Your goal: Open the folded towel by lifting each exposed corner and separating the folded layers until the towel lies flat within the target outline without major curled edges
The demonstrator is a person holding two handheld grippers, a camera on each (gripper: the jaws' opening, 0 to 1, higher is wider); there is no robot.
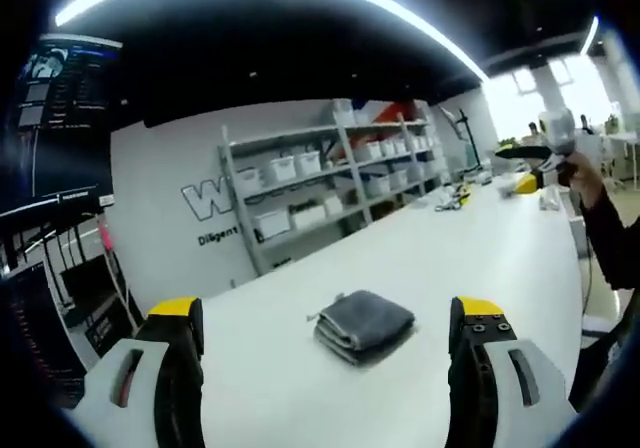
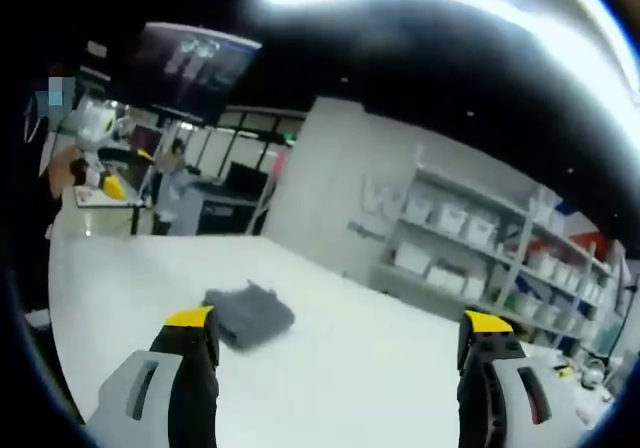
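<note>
Two grippers, left gripper (image 1: 325,333) and right gripper (image 2: 340,343), hover wide apart-jawed, holding nothing; the folded grey towel (image 1: 362,324) lies on the white table (image 1: 480,258) at twelve o'clock of the left one. It looks soft, light and floppy; best pinched at the loose corner toward nine o'clock.

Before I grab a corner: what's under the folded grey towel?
The folded grey towel lies directly on the bare white table. No outline shows around it; whatever is beneath its layers is covered.

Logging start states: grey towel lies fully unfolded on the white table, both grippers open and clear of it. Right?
Not quite. The grey towel is folded into a compact stack, not unfolded, as the left gripper view shows. The rest holds: it lies on the white table, and the left gripper and right gripper are open and clear of it.
</note>
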